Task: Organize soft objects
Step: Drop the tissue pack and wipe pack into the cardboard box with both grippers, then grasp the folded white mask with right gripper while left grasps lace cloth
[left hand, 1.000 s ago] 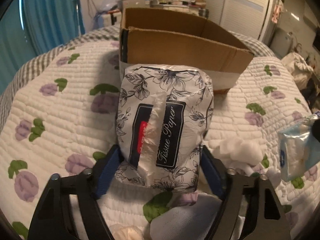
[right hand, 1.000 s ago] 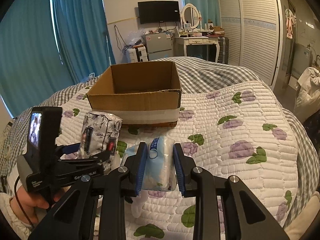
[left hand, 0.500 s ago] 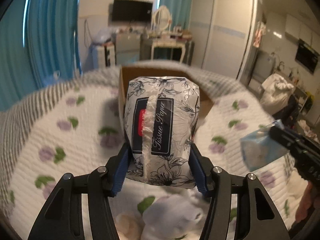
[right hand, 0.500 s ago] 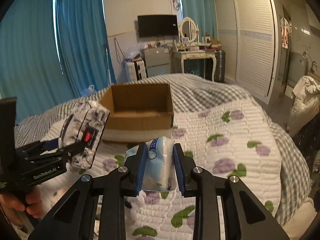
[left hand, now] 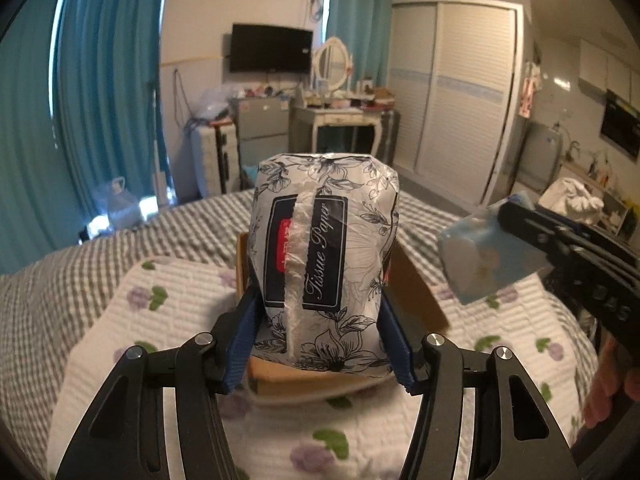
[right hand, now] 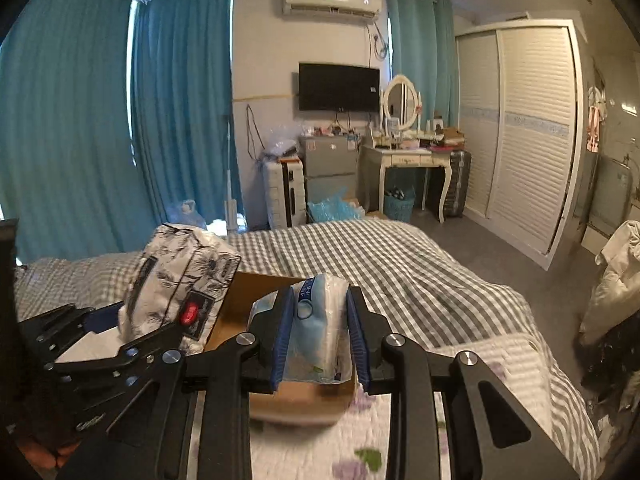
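My left gripper (left hand: 320, 328) is shut on a white floral tissue paper pack (left hand: 324, 260) and holds it upright in the air above the brown cardboard box (left hand: 416, 292). The pack also shows in the right wrist view (right hand: 176, 280). My right gripper (right hand: 318, 340) is shut on a light blue tissue packet (right hand: 316, 336), held over the box (right hand: 256, 292). In the left wrist view that packet (left hand: 484, 260) hangs at the right, beside the box.
The box sits on a bed with a white quilt with purple flowers (left hand: 152, 304) over a grey checked sheet (right hand: 400, 264). Blue curtains (right hand: 120, 120), a dresser (right hand: 404, 160) and a wardrobe (right hand: 528, 128) stand beyond the bed.
Both grippers have lifted their packs off the quilt and carried them forward, up over the cardboard box. The views now tilt up toward the room.
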Demonstrator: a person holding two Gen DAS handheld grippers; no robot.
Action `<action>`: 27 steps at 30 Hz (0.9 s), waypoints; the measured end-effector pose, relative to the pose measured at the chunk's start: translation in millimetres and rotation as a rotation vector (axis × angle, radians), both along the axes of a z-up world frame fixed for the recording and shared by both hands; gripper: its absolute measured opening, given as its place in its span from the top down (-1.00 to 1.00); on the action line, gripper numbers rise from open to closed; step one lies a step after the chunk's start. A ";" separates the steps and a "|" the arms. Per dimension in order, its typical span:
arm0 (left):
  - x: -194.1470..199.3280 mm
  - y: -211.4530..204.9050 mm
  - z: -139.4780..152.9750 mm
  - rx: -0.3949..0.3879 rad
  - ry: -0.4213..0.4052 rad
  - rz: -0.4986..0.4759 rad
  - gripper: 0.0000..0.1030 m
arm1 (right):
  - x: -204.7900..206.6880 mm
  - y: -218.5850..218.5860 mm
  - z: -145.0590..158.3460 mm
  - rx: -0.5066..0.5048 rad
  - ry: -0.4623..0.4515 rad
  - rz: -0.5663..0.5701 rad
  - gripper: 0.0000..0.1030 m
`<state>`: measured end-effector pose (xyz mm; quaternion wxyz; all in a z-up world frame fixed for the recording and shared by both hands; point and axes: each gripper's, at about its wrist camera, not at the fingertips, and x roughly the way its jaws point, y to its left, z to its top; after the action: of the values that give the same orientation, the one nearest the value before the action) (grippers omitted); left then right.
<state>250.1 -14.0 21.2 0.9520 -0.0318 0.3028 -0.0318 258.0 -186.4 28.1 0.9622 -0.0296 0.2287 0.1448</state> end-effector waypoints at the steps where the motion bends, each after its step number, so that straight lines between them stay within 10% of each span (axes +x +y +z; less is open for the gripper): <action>1: 8.2 1.3 -3.4 0.006 0.005 0.004 -0.10 | 13.2 3.0 -5.9 0.001 0.021 0.001 0.48; 13: 66.0 -4.3 -53.2 0.117 0.025 -0.028 -0.44 | 110.3 11.2 -78.4 0.048 0.175 0.054 0.46; 15: 66.5 -2.8 -53.4 0.124 0.039 -0.014 -0.44 | 107.3 6.1 -77.6 0.047 0.174 0.047 0.18; 27: -29.9 11.9 51.4 0.079 -0.111 0.030 -0.45 | 2.6 -19.6 23.1 0.012 0.019 -0.004 -0.12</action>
<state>220.2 -2.1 72.6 0.9681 0.0031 0.2503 -0.0074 260.6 -206.0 51.2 0.9604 -0.0222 0.2371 0.1444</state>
